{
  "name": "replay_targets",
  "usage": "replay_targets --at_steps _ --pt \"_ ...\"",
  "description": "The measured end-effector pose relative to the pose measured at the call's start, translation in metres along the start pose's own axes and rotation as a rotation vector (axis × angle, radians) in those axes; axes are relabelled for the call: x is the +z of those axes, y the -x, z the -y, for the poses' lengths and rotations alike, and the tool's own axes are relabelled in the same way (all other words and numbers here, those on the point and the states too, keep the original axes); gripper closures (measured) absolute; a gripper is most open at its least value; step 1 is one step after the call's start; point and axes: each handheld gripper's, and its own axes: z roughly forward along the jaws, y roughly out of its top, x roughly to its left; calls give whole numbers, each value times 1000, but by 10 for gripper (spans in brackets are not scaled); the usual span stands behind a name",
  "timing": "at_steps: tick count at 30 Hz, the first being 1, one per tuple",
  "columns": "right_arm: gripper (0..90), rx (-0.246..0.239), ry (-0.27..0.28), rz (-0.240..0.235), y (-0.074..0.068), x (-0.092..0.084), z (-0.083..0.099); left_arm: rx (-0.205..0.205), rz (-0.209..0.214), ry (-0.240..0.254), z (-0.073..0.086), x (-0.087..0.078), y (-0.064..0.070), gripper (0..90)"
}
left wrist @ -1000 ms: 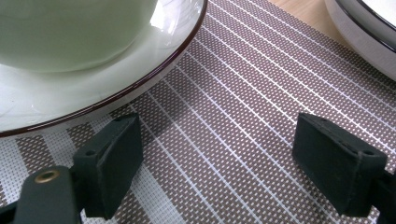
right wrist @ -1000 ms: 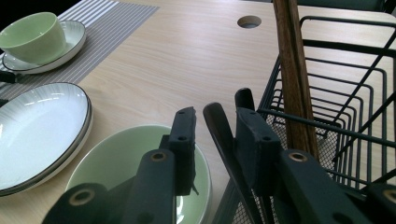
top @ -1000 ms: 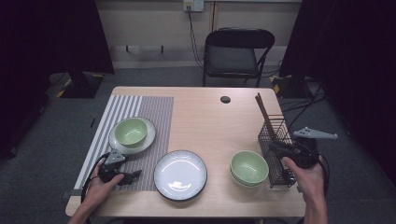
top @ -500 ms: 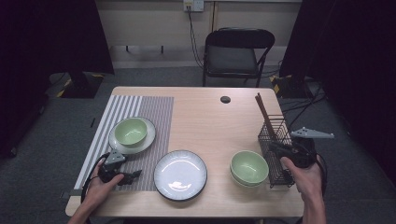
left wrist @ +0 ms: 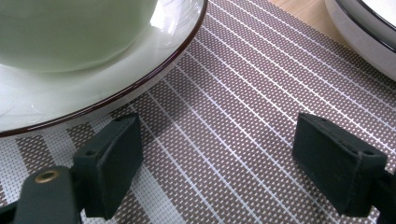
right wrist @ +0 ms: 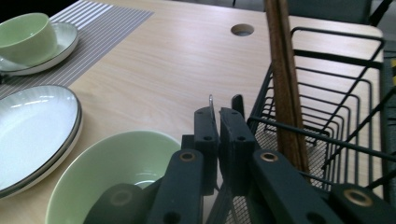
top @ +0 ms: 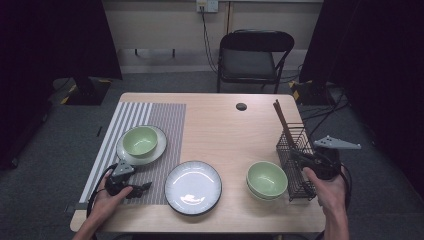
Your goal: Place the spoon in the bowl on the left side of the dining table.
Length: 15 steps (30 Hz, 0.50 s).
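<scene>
My wooden table (top: 220, 125) carries a striped placemat (top: 157, 120) on its left part. Right of the placemat sits a white plate (top: 193, 187), further right a green bowl (top: 267, 180), then a black wire basket (top: 295, 150) by the edge.

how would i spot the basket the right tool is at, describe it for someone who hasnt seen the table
Start at the light wooden table and go to its right edge. There stands a black wire basket, just right of the green bowl. It is the one open-mesh thing on the table, and brown wooden chopsticks stick up out of it.
</scene>
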Motion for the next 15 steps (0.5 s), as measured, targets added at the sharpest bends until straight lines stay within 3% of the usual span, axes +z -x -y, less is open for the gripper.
replay_targets --at_steps 15 --pt "887 -44 27 9 1 -6 -6 2 0 0 0 0 0 156"
